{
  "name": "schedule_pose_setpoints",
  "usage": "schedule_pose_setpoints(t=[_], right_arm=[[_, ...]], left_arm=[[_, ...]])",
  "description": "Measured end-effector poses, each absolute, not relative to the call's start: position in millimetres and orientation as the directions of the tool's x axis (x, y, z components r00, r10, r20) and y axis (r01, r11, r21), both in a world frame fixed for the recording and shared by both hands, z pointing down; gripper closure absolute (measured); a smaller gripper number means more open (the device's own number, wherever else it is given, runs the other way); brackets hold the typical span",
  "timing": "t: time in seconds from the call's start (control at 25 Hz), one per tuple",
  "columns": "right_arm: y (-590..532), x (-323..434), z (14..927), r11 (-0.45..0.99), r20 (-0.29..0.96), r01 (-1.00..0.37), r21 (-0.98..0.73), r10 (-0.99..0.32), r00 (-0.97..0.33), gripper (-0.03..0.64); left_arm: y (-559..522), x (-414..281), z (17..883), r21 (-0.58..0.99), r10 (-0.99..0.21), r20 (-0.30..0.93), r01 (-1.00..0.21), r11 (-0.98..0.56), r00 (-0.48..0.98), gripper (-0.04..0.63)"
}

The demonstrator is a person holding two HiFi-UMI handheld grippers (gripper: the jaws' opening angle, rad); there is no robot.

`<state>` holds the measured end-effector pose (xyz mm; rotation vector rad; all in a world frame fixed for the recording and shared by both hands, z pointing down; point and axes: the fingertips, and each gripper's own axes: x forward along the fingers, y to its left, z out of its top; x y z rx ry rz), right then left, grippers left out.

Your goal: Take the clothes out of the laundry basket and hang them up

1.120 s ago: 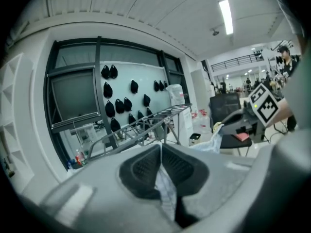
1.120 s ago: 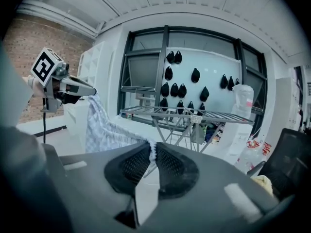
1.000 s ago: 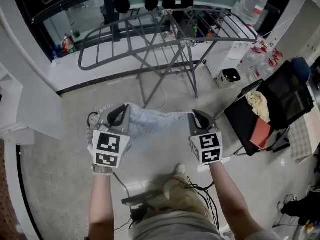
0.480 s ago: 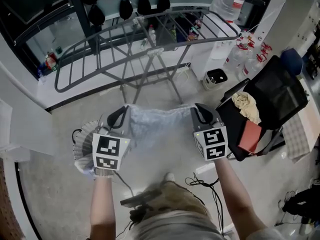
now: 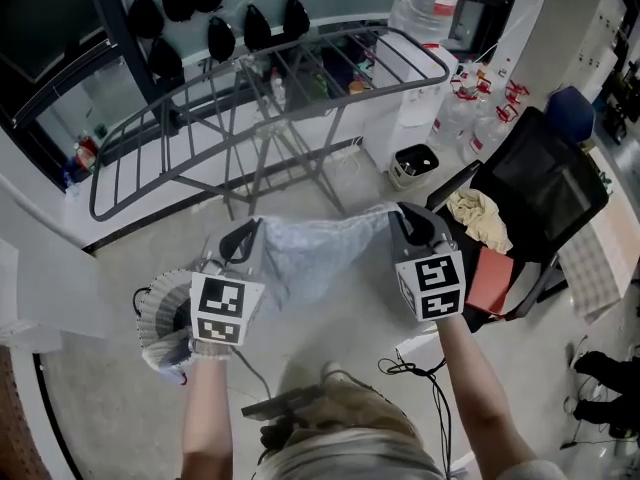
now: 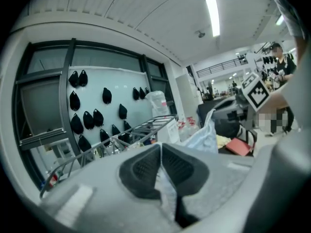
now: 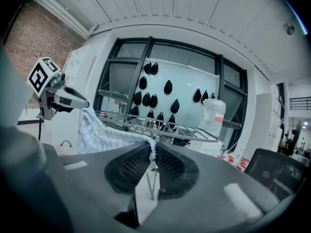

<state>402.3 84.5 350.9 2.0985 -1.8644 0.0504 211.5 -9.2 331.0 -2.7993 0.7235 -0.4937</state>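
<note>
A pale white-blue garment [image 5: 318,245] hangs stretched between my two grippers at waist height. My left gripper [image 5: 246,236] is shut on its left edge, and the cloth [image 6: 166,192] shows pinched between the dark pads. The right gripper [image 5: 396,220] is shut on the right edge, where the gathered hem [image 7: 153,152] sits between its pads. A grey folding drying rack [image 5: 270,93] stands just beyond the garment, its rails bare. The white laundry basket [image 5: 160,313] sits on the floor under my left hand.
A black chair [image 5: 535,183] at the right carries a yellowish cloth [image 5: 478,213] and a red item [image 5: 489,278]. A small bin [image 5: 412,161] and a water bottle [image 5: 425,3] stand behind the rack. Cables [image 5: 415,368] lie by my feet.
Both grippers have kept their hold on the garment. The view has swung so the rack and chair sit lower and nearer, and the basket now shows under the left hand.
</note>
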Motion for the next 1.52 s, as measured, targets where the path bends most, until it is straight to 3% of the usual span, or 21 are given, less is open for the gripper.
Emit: schedule_pose_setpoints(t=[1.04, 1.52], right_arm=[[-46, 561, 317, -0.257, 0.226, -0.902, 0.347, -0.911, 0.346, 0.583], [-125, 606, 310, -0.283, 0.192, -0.897, 0.339, -0.913, 0.36, 0.583]], left_arm=[[-170, 387, 321, -0.293, -0.346, 0.258, -0.268, -0.918, 0.902, 0.594], [-250, 431, 306, -0.333, -0.355, 0.227, -0.27, -0.903, 0.907, 0.594]])
